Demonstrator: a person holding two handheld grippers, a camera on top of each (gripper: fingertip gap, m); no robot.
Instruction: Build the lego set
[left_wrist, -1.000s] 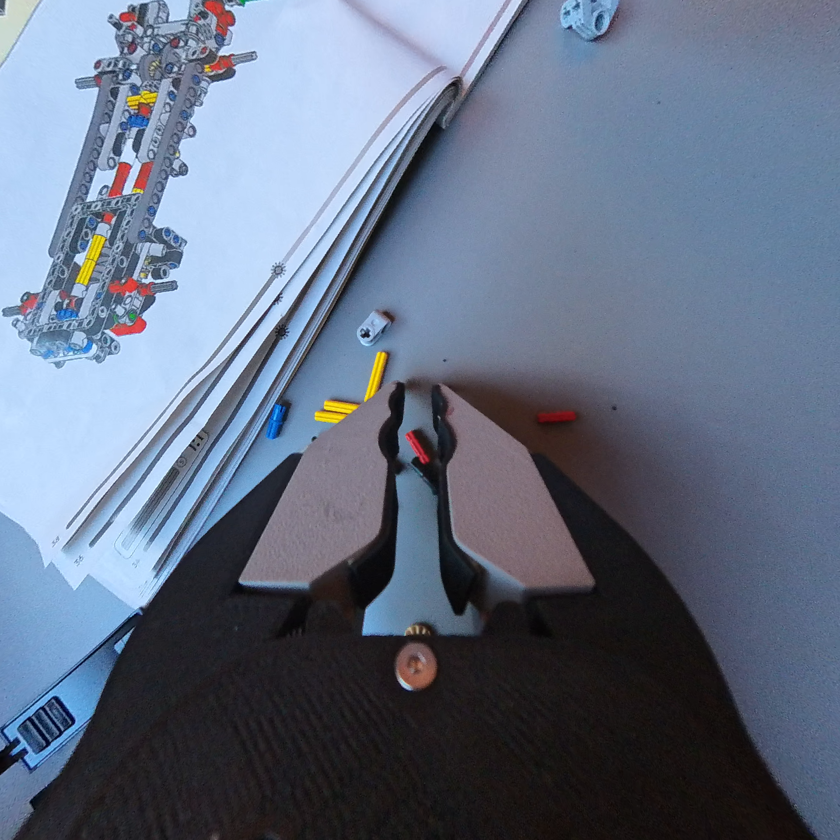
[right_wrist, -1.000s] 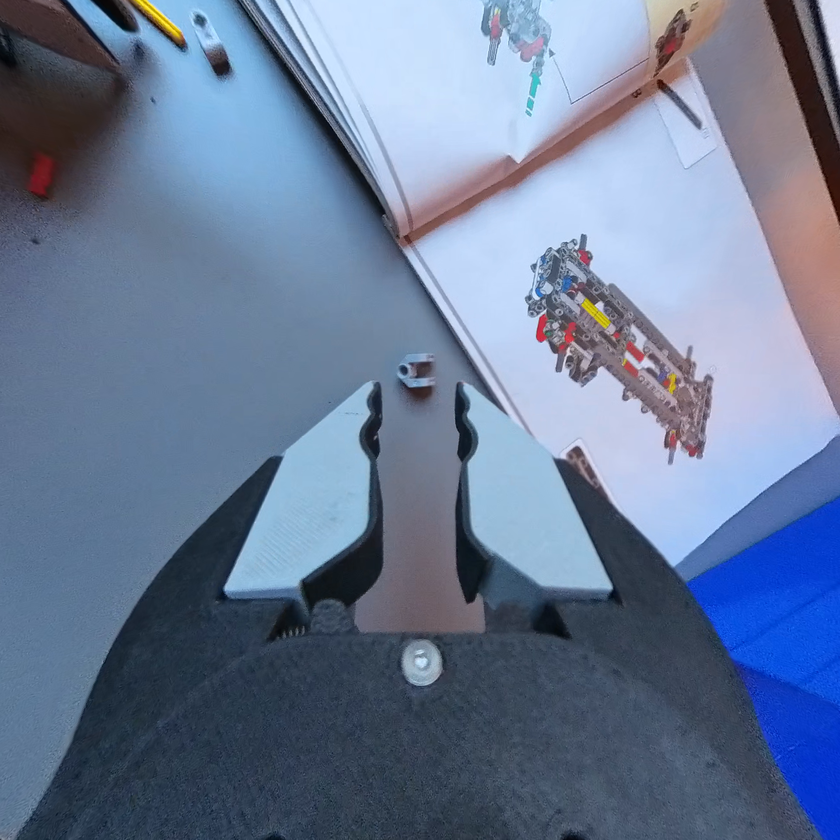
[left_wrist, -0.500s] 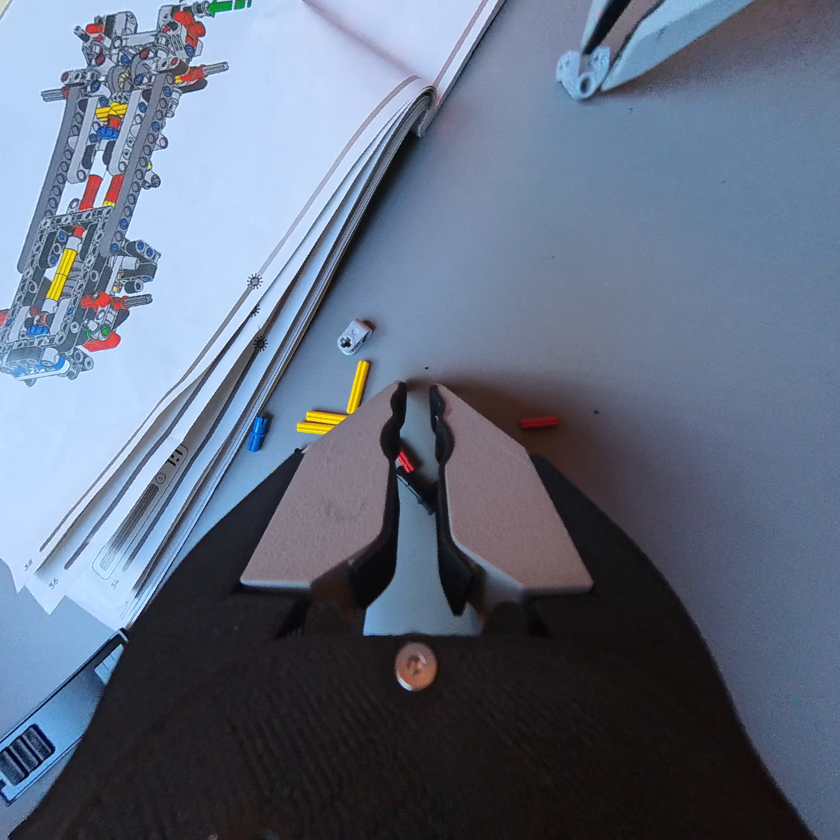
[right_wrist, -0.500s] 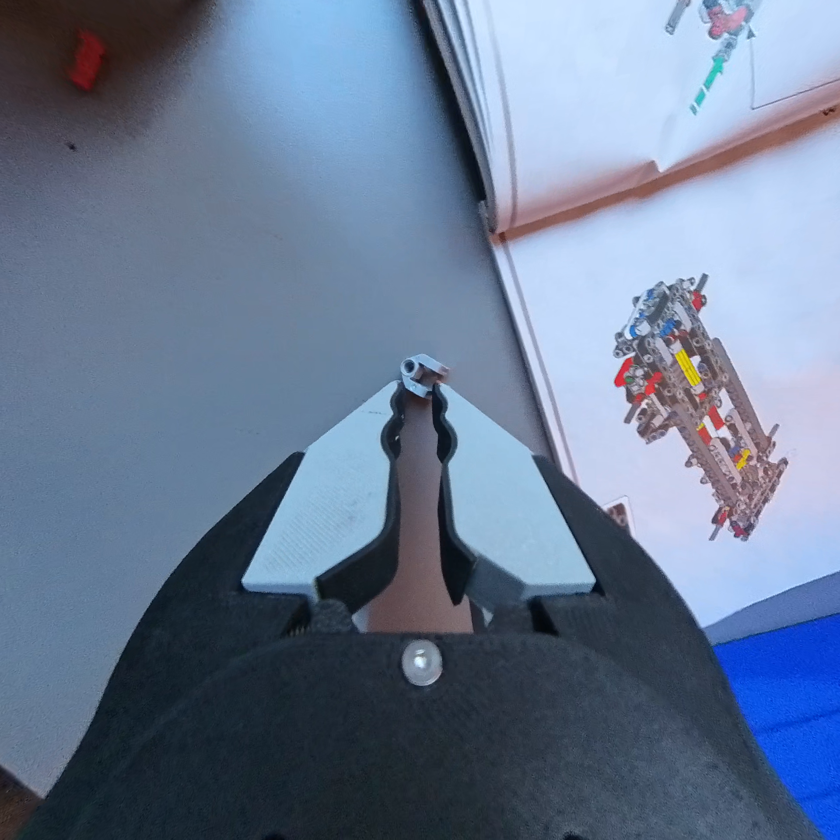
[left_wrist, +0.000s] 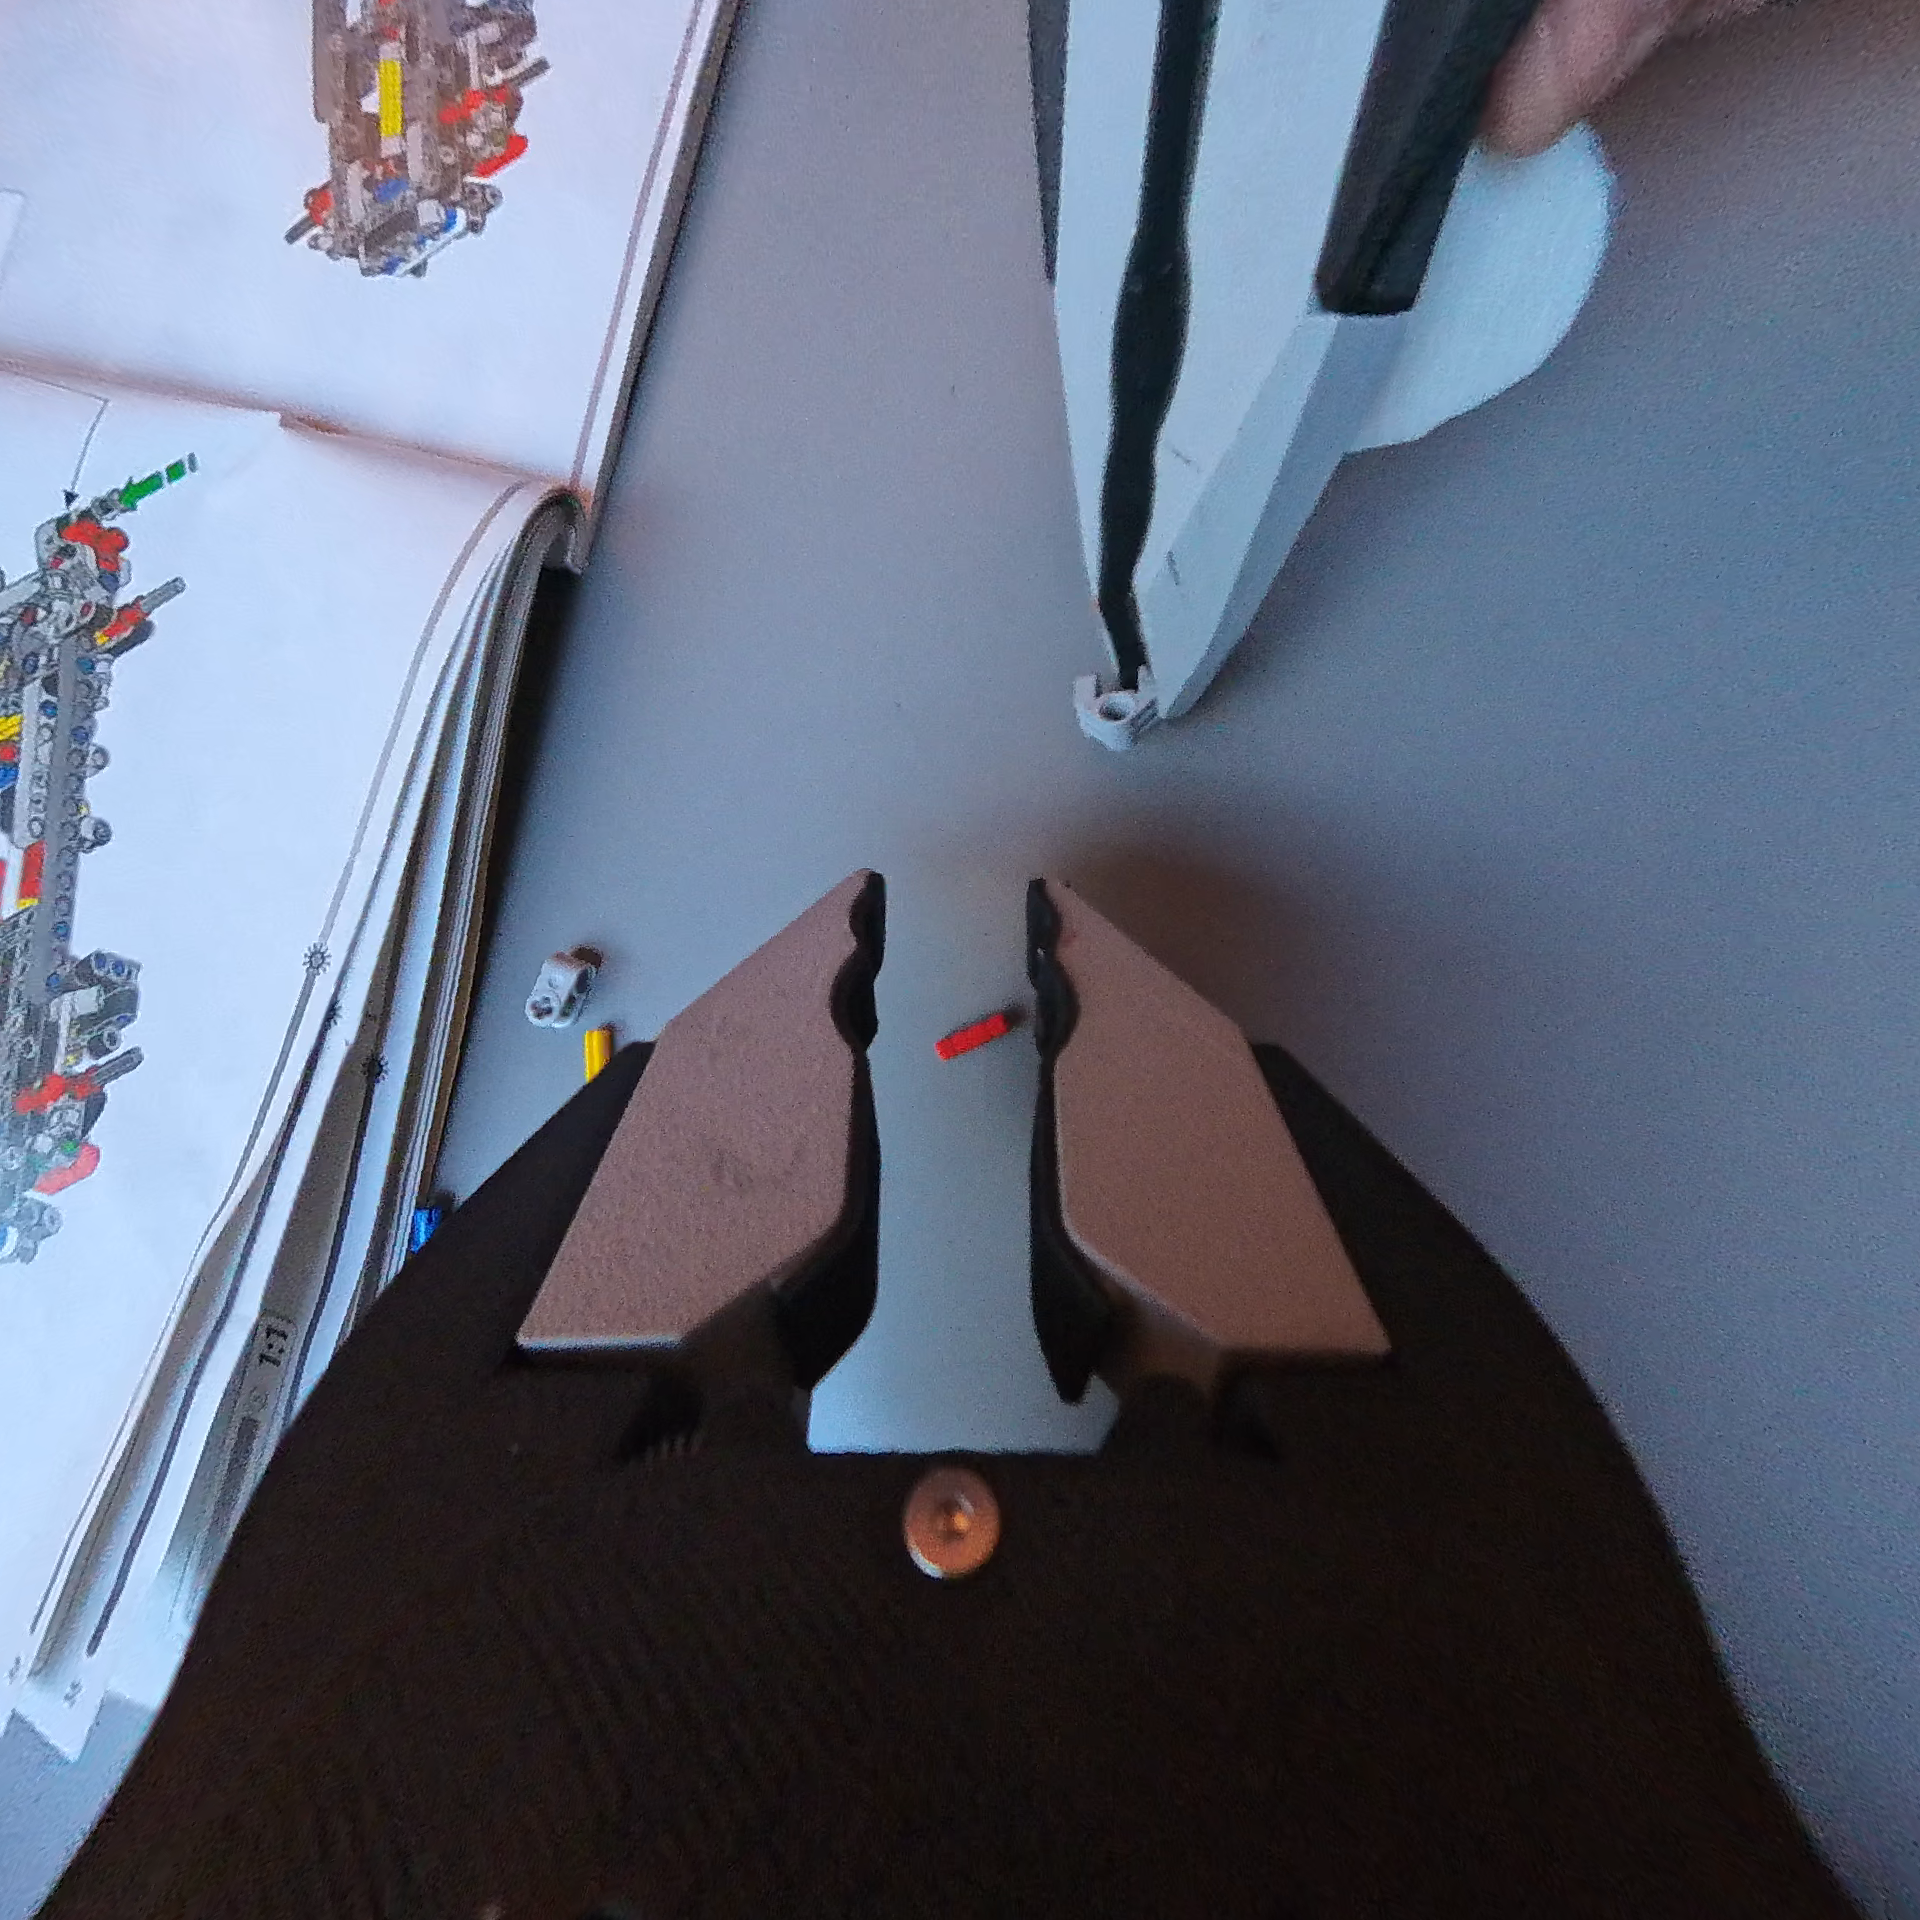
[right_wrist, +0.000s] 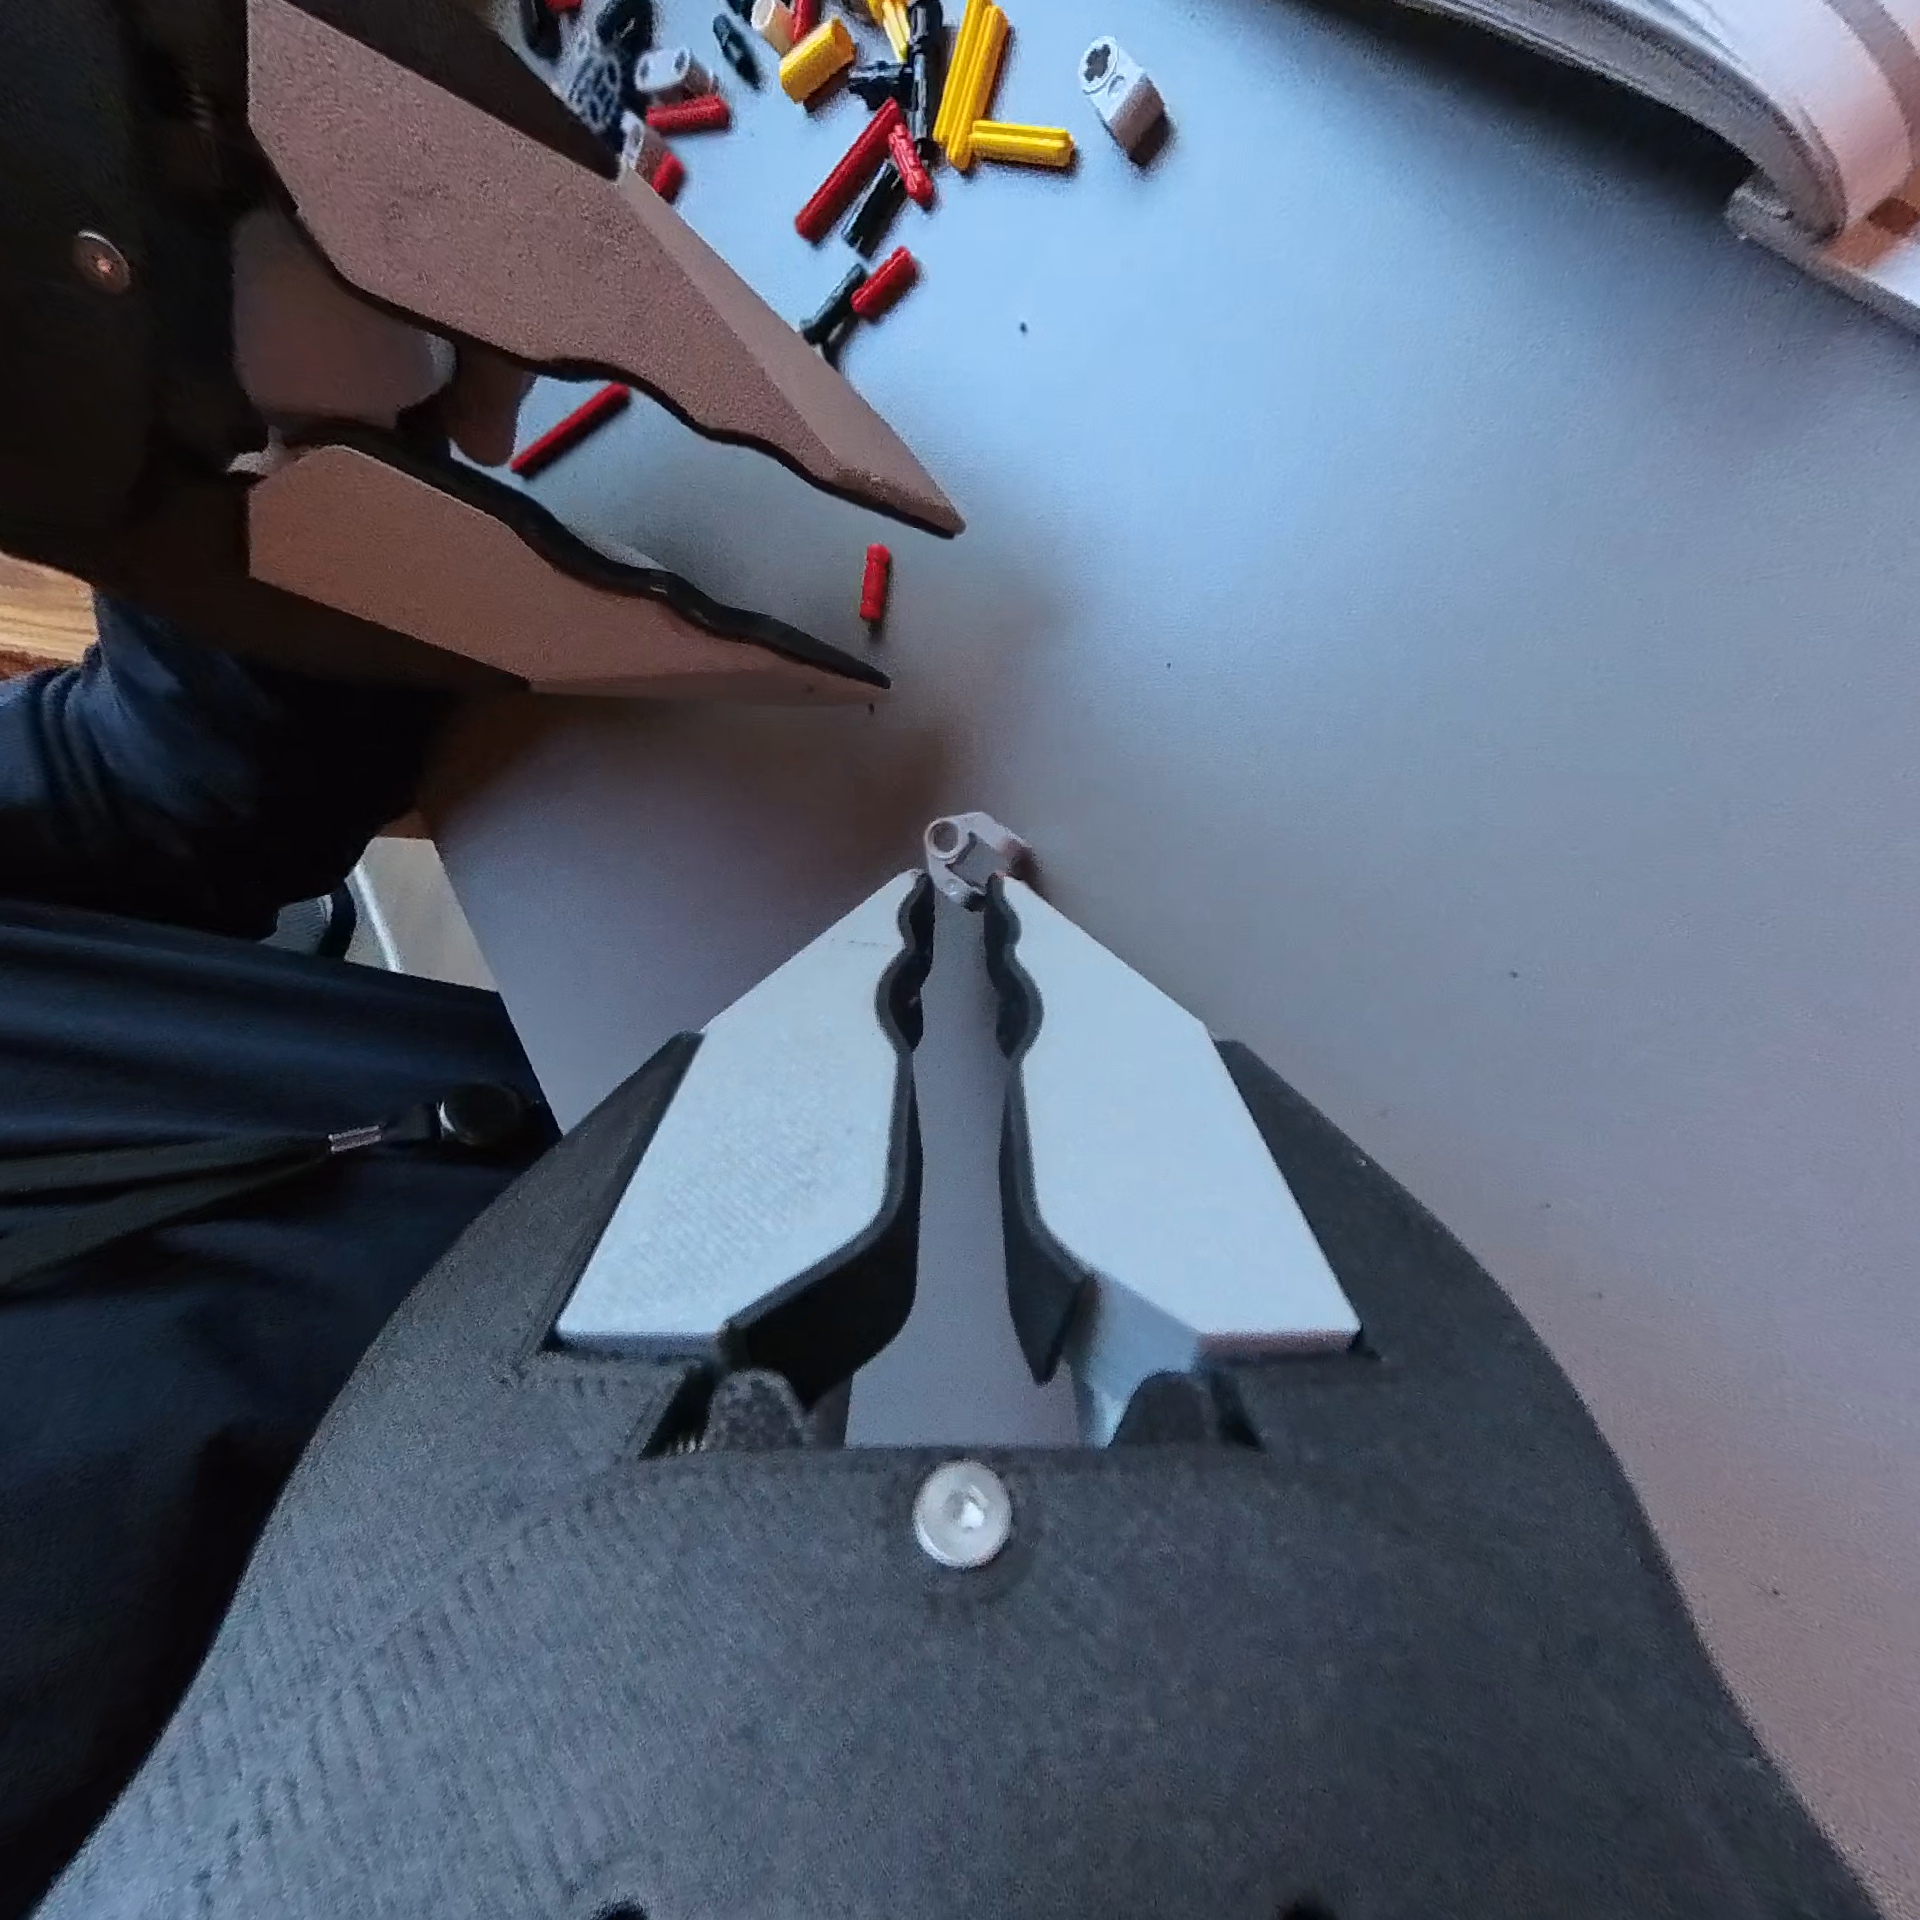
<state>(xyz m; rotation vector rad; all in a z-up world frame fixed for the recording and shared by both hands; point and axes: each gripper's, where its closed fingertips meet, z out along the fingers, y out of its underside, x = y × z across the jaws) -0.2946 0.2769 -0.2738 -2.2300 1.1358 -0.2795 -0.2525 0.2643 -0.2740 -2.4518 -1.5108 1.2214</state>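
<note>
**Grey connector gripped, one red pin lying loose**

On the grey desk (left_wrist: 1455, 935), my right hand-held gripper (right_wrist: 961, 883) is clenched on one small grey connector (right_wrist: 966, 850), both fingertips pressing its sides. My left hand-held gripper (left_wrist: 956, 904) stands released, with one short red pin (left_wrist: 975, 1036) lying on the desk between its fingers, untouched. A second grey connector (left_wrist: 561, 987) sits beside the open instruction booklet (left_wrist: 260, 831). Beyond lies a heap of red, yellow and black pins (right_wrist: 894, 114), too jumbled to count.

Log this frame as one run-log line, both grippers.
left hand-held gripper: open, over red pin on table | right hand-held gripper: shut on grey connector | booklet beside
</note>
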